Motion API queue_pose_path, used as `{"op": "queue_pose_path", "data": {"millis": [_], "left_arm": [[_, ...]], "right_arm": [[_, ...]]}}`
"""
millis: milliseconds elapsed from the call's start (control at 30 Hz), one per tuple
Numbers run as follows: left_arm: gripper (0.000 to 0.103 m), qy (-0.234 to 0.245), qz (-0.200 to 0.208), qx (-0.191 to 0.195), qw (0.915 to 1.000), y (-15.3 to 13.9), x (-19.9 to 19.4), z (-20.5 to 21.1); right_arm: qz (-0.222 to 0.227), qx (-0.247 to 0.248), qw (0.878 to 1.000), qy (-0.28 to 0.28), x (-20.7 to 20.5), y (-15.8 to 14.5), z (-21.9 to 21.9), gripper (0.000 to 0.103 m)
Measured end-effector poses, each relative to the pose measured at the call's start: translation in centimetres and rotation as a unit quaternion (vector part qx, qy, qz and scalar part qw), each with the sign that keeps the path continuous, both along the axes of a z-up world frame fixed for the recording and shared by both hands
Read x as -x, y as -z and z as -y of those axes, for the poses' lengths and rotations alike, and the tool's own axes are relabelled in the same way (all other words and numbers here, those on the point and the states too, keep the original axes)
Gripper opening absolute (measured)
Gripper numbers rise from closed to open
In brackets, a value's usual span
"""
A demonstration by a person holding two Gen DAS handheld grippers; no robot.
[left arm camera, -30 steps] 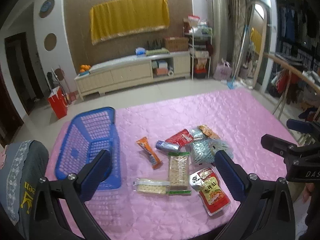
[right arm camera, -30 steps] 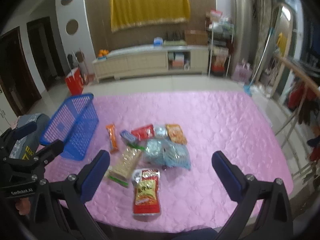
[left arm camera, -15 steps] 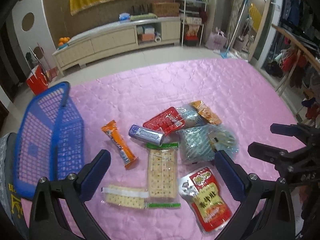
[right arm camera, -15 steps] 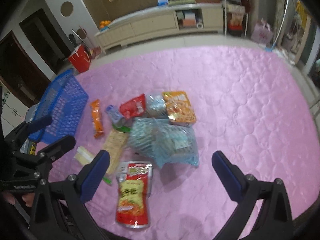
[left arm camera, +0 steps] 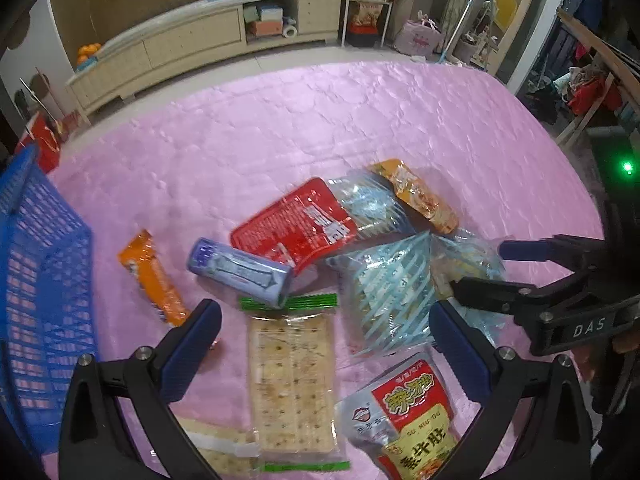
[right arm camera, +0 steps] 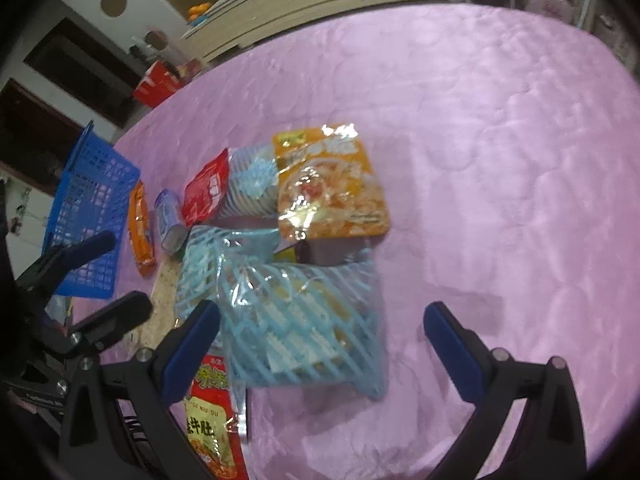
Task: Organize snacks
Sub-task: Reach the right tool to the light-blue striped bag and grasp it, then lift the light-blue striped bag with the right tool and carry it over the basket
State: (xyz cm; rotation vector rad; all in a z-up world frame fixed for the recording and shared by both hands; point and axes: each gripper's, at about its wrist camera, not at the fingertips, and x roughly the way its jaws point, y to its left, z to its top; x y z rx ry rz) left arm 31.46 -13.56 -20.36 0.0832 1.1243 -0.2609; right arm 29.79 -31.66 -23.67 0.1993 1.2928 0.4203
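Left wrist view: left gripper (left arm camera: 320,320) spread wide and empty above the cracker pack (left arm camera: 294,384) at lower centre (blue basket (left arm camera: 40,300) at left edge). Right wrist view: right gripper (right arm camera: 320,324) equally wide over the blue-striped bag (right arm camera: 304,328), centre frame.

A pink quilted cloth (left arm camera: 360,120) with a soft satin sheen covers the counter. The snack packets are glossy plastic film: the orange packet (right arm camera: 332,188) glares, and the blue-striped bag (right arm camera: 304,320) is clear and crinkled. The basket (left arm camera: 36,300) is blue plastic lattice. Both tools look matt black plastic with silvery metal screws (left arm camera: 143,353).
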Motion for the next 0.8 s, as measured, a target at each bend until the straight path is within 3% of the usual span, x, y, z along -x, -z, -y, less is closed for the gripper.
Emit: {"op": "queue_pose_path", "data": {"millis": [33, 100, 133, 300, 500, 800], "left_arm": [[0.103, 0.001, -0.003, 0.000, 1.0000, 0.3, -0.1, 0.1], [0.103, 0.003, -0.005, -0.002, 1.0000, 0.6, -0.2, 0.2], [0.103, 0.003, -0.005, -0.003, 1.0000, 0.7, -0.1, 0.2], [0.103, 0.001, -0.009, 0.009, 0.9999, 0.0, 0.5, 0.3], [0.103, 0.006, 0.002, -0.001, 1.0000, -1.1, 1.4, 1.5], [0.103, 0.003, -0.009, -0.017, 0.9998, 0.2, 0.4, 3.8]], "right_arm": [[-0.003, 0.000, 1.000, -0.012, -0.1, 0.2, -0.3, 0.102], [0.016, 0.016, 0.999, -0.032, 0.2, -0.1, -0.9, 0.089], [0.026, 0.025, 0.999, -0.034, 0.3, -0.2, -1.1, 0.074], [0.043, 0.033, 0.998, -0.028, 1.3, -1.1, -0.9, 0.070], [0.082, 0.068, 0.994, 0.021, 2.8, -2.4, 1.2, 0.070], [0.105, 0.106, 0.987, 0.065, 4.3, -3.3, 3.7, 0.070]]}}
